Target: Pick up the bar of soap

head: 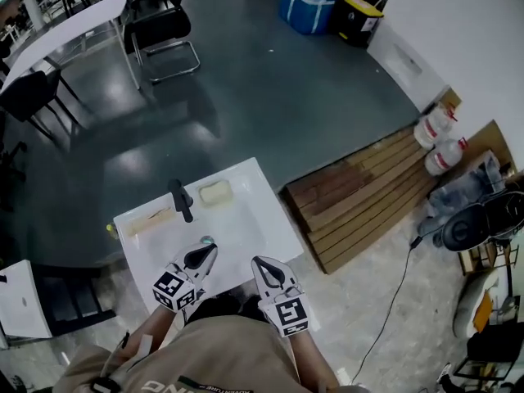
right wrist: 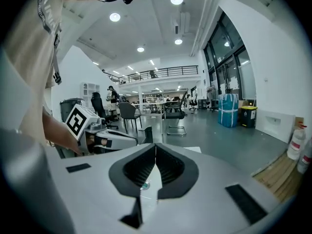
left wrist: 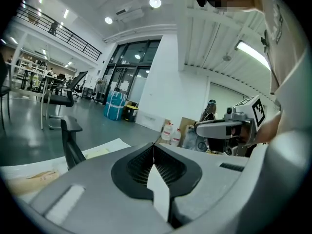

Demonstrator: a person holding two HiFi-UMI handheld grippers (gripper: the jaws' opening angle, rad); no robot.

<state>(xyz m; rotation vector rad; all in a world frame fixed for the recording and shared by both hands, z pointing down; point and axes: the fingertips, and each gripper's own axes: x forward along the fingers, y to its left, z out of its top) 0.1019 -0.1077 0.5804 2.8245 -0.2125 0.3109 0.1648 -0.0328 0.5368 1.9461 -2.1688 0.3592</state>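
The bar of soap (head: 215, 192) is a pale cream block lying flat on the far part of the small white table (head: 262, 219). In the left gripper view it shows only as a pale yellowish patch (left wrist: 100, 152). My left gripper (head: 210, 249) hovers over the near part of the table, short of the soap, its jaws shut and empty (left wrist: 153, 146). My right gripper (head: 257, 261) is beside it to the right, also shut with nothing in it (right wrist: 155, 146). Each gripper shows in the other's view, the right gripper (left wrist: 229, 128) and the left gripper (right wrist: 105, 136).
A black upright handle-like object (head: 180, 200) stands left of the soap. A tan flat item (head: 151, 219) lies at the table's left. Wooden planks (head: 368, 191) lie on the floor to the right. Chairs (head: 164, 27) and long tables (head: 65, 31) stand farther off.
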